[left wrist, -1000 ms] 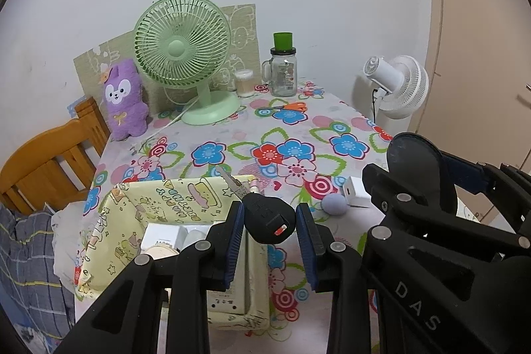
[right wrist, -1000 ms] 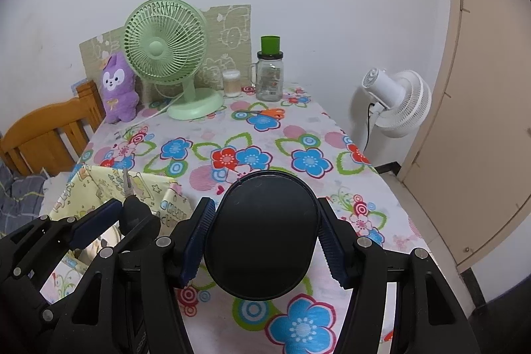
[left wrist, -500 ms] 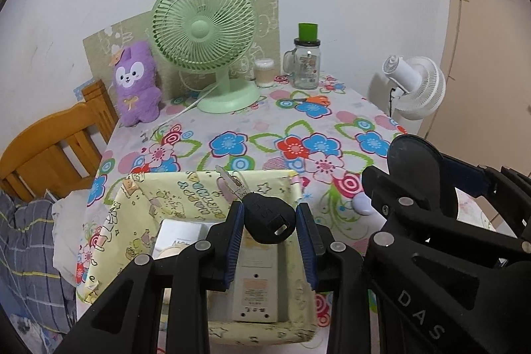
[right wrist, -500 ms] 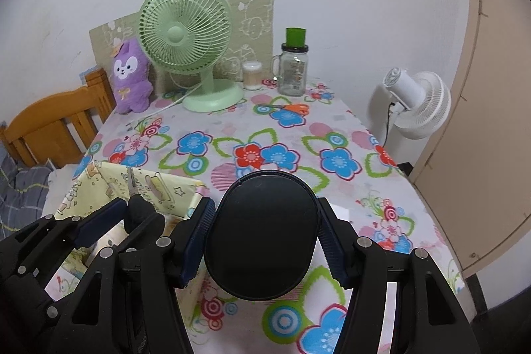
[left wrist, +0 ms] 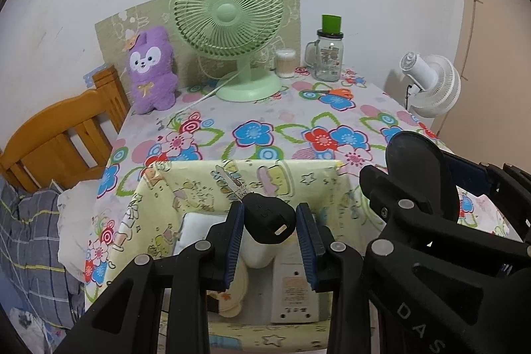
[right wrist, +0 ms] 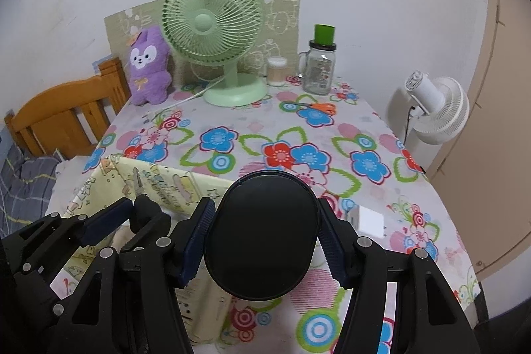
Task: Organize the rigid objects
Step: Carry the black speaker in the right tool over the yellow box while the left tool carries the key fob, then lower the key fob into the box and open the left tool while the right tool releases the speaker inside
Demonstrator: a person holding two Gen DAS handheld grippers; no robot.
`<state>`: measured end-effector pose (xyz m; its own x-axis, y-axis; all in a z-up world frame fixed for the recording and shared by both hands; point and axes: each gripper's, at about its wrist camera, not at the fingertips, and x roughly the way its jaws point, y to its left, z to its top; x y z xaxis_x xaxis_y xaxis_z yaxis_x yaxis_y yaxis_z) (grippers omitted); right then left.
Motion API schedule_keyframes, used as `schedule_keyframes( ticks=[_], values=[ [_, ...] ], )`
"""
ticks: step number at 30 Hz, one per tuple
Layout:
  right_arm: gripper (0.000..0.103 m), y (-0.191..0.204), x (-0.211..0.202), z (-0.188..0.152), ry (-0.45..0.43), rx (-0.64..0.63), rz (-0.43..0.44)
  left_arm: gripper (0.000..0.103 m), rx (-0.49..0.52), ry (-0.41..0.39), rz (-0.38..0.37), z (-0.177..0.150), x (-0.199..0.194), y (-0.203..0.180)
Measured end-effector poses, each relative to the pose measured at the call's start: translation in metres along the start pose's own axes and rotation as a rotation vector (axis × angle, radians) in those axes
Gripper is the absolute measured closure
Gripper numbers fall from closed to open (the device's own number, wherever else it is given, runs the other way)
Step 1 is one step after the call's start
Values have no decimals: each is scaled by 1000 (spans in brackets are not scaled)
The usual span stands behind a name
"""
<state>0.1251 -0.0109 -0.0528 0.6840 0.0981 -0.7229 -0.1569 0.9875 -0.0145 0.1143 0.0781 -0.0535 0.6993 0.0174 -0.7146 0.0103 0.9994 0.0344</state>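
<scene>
Left gripper [left wrist: 269, 223] clamped on a black key [left wrist: 268, 216], metal blade angled up and away toward the far wall of the box. Held above the yellow fabric box [left wrist: 292, 170], over its open top. Inside the box: a white adapter [left wrist: 293, 291], a white cylinder [left wrist: 257, 251], a cream piece at the lower left, only partly seen.

Right gripper [right wrist: 264, 236] closed on a black oval disc [right wrist: 262, 234], pads pressed against both long edges. Held just right of the box, over the flowered tablecloth [right wrist: 265, 128]. White charger [right wrist: 366, 221] lay on the cloth near the right gripper's right finger.

At the back of the table: green fan [right wrist: 212, 22], purple plush [right wrist: 147, 67], glass jar [right wrist: 320, 65] with a green cap, orange-handled scissors [right wrist: 315, 106]. White fan [right wrist: 438, 108] stood off the table's right edge, wooden chair [right wrist: 63, 118] at the left.
</scene>
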Motion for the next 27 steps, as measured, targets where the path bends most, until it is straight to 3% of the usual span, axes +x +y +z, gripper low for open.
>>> schedule_keyframes(
  ticks=[27],
  values=[
    [39,64,41,7,68,-148,34,70,-114,82,29,-17,30,61]
  ],
)
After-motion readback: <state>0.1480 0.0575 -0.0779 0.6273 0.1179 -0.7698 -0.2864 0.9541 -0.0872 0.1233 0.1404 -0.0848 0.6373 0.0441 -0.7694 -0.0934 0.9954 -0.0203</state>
